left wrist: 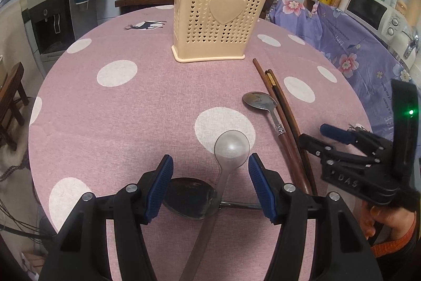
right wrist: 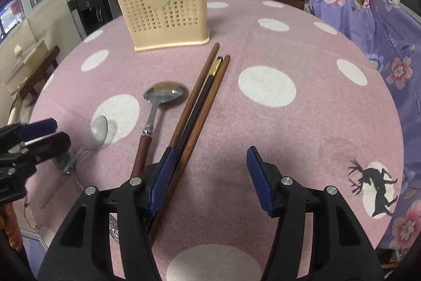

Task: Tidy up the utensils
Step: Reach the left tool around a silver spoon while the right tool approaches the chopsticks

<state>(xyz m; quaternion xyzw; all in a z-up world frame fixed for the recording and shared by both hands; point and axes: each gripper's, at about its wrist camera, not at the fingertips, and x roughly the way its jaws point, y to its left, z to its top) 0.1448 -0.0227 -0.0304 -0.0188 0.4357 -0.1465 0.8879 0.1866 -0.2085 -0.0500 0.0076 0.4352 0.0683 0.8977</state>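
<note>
Left wrist view: the left gripper point(left wrist: 210, 165) hangs open over a pale soup spoon point(left wrist: 231, 148) that crosses a dark ladle point(left wrist: 189, 196), both well in front of the cream utensil holder point(left wrist: 218, 15). The right gripper point(right wrist: 209, 158) is open too, its left pad beside three chopsticks point(right wrist: 202, 94) and a wood-handled spoon point(right wrist: 165, 92) lying in front of that holder.

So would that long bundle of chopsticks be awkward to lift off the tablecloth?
Probably a little. The chopsticks look thin, stiff and smooth, so they may slip or fan apart in the fingers. They lie flat on the tablecloth, leaving little room underneath. Being long, they would likely tilt if gripped near one end.
</note>
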